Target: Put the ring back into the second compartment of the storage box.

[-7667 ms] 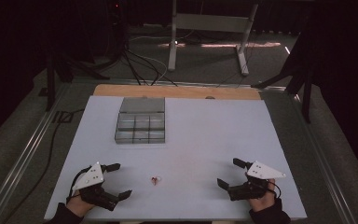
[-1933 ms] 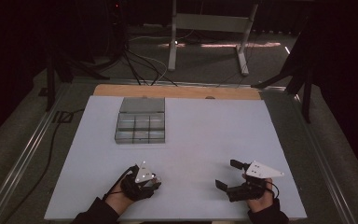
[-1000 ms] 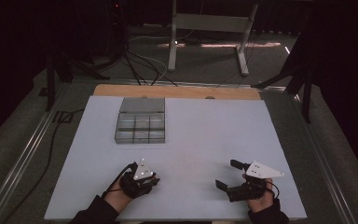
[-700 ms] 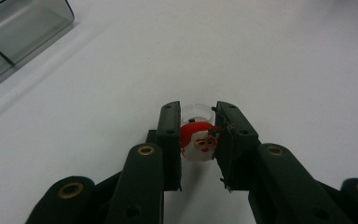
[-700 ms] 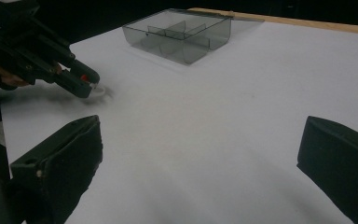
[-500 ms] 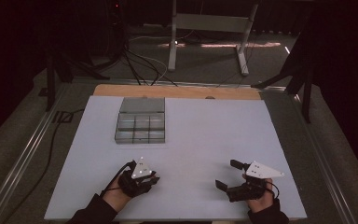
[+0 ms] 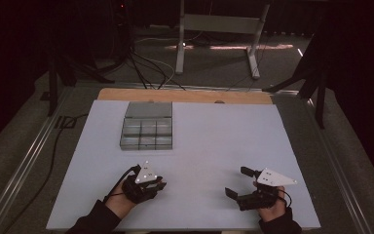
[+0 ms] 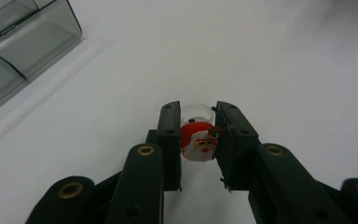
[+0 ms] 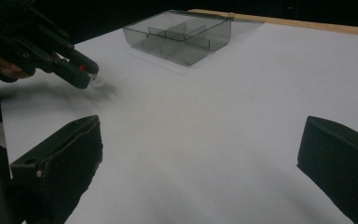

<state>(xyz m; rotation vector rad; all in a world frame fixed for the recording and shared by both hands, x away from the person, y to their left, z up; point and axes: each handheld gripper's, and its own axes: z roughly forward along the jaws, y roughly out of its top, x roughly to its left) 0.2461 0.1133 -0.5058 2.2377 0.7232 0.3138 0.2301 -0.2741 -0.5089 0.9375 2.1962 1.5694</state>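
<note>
Presently I have the left gripper [image 8: 198, 140] clamped on a small Santa ring [image 8: 199, 141]: a red-and-white Santa face on a clear band, pinched between the two black jaws. In the left gripper view the ring sits above the white table [image 8: 284, 70], and I cannot tell whether it touches the surface. In the high view the left gripper [image 7: 152, 184] is at the near-left part of the table [image 7: 224, 131], my hand [image 7: 126, 197] behind it.

The right gripper [image 9: 200, 163] is released, jaws standing wide apart with bare table between them. In the high view it [image 7: 237, 183] rests near the front right edge, well apart from the left one.

A smoky clear compartment box [image 7: 146, 126] sits toward the far left of the table, divided into small cells. From the right gripper view the box [image 9: 182, 35] lies beyond the left gripper [image 9: 81, 72], with a red spot visible at that gripper's tip.
</note>
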